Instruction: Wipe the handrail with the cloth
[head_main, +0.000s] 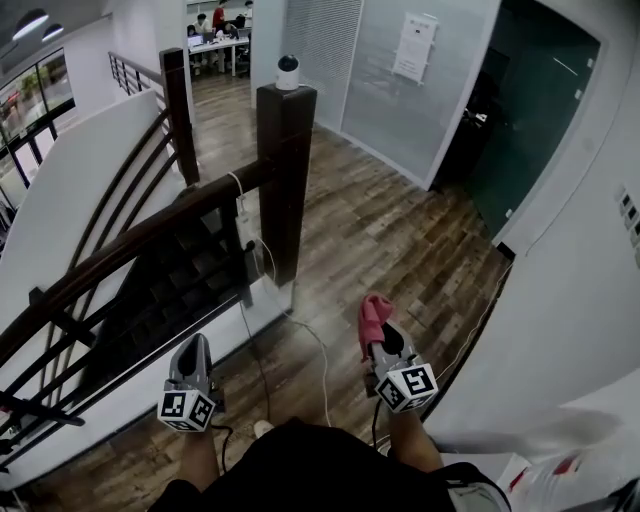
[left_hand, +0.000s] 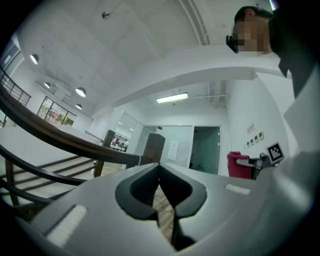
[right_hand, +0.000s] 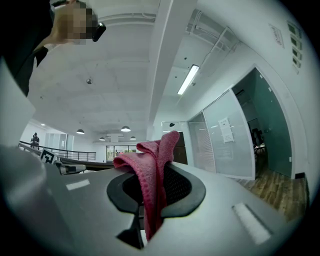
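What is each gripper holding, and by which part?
The right gripper holds the pink cloth by a bunched fold, the rest sticking out past the jaws. The left gripper is shut and empty.

Your left gripper (head_main: 193, 350) sits on your side of the handrail (head_main: 120, 245), which climbs from your left to the post (head_main: 285, 180) ahead. Your right gripper (head_main: 385, 340) is to its right, over the floor (head_main: 400, 240), with the cloth (head_main: 373, 315) between its fingers (right_hand: 192, 190). The door (head_main: 530, 110) stands far right.

Nothing here can be read from where I stand. A white notice (head_main: 414, 46) on the frosted wall panel (head_main: 365, 95) seems to carry print, but it is too small to make out.
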